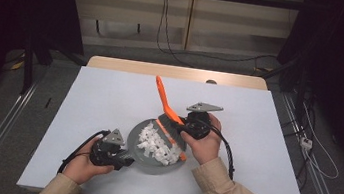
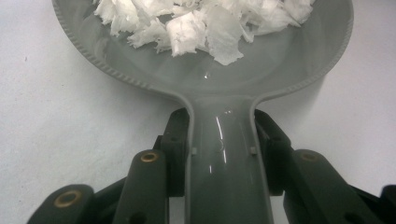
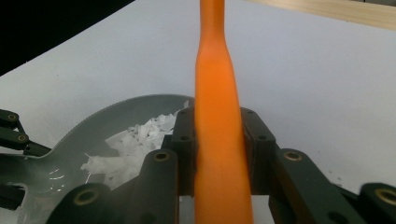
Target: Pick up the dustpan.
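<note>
Over the desk (image 1: 110, 94), I am clamping the grey dustpan (image 2: 224, 84) handle in my left gripper (image 2: 223, 140) and the orange brush (image 3: 215, 116) in my right gripper (image 3: 218, 149); a hard sweep risks flicking white scraps (image 2: 196, 23) out.

The right hand-held gripper (image 3: 218, 154) squeezes an orange brush handle (image 3: 215, 116). Behind it, a grey dustpan (image 3: 70, 144) on the white counter (image 3: 322, 79) holds white paper scraps (image 3: 130, 149).

Paper scraps (image 1: 156, 143) lie in the dustpan (image 1: 141, 134), brush (image 1: 170, 122) at their right.
</note>
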A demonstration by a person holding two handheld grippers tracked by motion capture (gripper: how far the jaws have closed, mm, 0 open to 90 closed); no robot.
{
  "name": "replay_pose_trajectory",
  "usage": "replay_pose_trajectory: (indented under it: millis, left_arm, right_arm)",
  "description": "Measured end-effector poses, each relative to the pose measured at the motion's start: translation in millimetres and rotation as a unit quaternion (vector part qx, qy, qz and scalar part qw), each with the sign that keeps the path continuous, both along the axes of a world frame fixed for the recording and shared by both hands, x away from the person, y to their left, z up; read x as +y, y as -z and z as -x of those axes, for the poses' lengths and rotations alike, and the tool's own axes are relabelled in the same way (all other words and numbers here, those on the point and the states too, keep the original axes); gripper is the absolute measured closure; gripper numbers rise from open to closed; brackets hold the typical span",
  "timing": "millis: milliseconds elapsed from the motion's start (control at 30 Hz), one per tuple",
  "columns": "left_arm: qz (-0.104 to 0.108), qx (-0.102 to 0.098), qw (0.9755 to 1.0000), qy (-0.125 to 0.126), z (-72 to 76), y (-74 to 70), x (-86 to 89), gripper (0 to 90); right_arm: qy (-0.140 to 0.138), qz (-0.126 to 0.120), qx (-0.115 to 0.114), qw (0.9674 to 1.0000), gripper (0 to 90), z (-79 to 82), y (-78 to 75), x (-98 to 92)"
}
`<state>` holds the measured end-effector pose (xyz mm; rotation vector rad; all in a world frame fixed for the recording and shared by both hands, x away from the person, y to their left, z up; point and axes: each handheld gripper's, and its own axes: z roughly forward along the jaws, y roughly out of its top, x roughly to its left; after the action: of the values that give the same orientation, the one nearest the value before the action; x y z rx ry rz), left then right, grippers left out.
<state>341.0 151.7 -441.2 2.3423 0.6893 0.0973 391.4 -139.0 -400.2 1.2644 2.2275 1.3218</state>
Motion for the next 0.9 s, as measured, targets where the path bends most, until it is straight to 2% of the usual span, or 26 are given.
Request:
replay_pose_trajectory:
  millis: [33, 100, 200, 367, 400, 500, 600, 633, 667, 733, 800, 833, 900]
  left_arm:
    - [0.0, 0.0, 1.0, 0.0, -0.1, 0.0, 0.0, 63.0]
    - [0.0, 0.001, 1.0, 0.001, -0.4, -0.1, 0.1, 63.0]
    - [0.001, 0.002, 1.0, 0.0, -0.6, -0.1, 0.4, 63.0]
    - [-0.006, -0.005, 1.0, -0.004, -0.2, -0.5, 1.0, 63.0]
    - [0.001, 0.001, 1.0, -0.001, -0.8, 0.0, 1.5, 63.0]
    - [0.003, 0.002, 1.0, -0.003, -0.9, 0.2, 2.0, 63.0]
    - [0.003, 0.003, 1.0, -0.003, -1.2, 0.2, 2.0, 63.0]
    - [0.002, 0.003, 1.0, -0.002, -1.1, 0.1, 1.9, 63.0]
    - [0.005, 0.004, 1.0, -0.005, -1.0, 0.2, 1.7, 63.0]
    - [0.005, 0.005, 1.0, -0.004, -1.2, 0.2, 1.7, 63.0]
    - [0.005, 0.007, 1.0, -0.005, -1.4, 0.2, 1.7, 63.0]
    - [0.004, 0.007, 1.0, -0.005, -1.5, 0.1, 1.6, 63.0]
    - [0.005, 0.006, 1.0, -0.005, -1.4, 0.1, 1.5, 63.0]
  right_arm:
    - [-0.001, -0.015, 0.0, 0.9999, 71.7, -0.9, 0.6, -2.6]
    - [0.003, -0.027, 0.006, 0.9996, 71.7, -2.5, 1.2, -5.1]
    - [0.004, -0.027, 0.003, 0.9996, 71.7, -4.7, 2.5, -6.3]
    - [0.016, -0.016, 0.008, 0.9997, 71.7, -10.8, 8.8, -12.2]
    - [0.021, -0.012, 0.006, 0.9997, 71.7, -11.3, 9.8, -13.8]
    - [0.04, 0.026, -0.013, 0.9988, 71.7, -13.1, 12.0, -19.0]
    - [0.05, 0.037, -0.012, 0.998, 71.8, -14.8, 20.0, -22.4]
    - [0.048, 0.048, -0.01, 0.9976, 71.7, -14.9, 23.7, -21.4]
    - [0.045, 0.043, -0.018, 0.9979, 71.7, -14.2, 25.3, -20.3]
    - [0.032, 0.04, -0.011, 0.9986, 71.7, -11.7, 24.0, -16.1]
    - [0.019, 0.024, -0.006, 0.9995, 71.8, -7.5, 25.8, -11.1]
    - [0.008, 0.032, -0.009, 0.9994, 71.8, -4.2, 24.8, -5.4]
    - [-0.005, 0.018, -0.003, 0.9998, 71.7, -0.4, 24.0, 1.1]
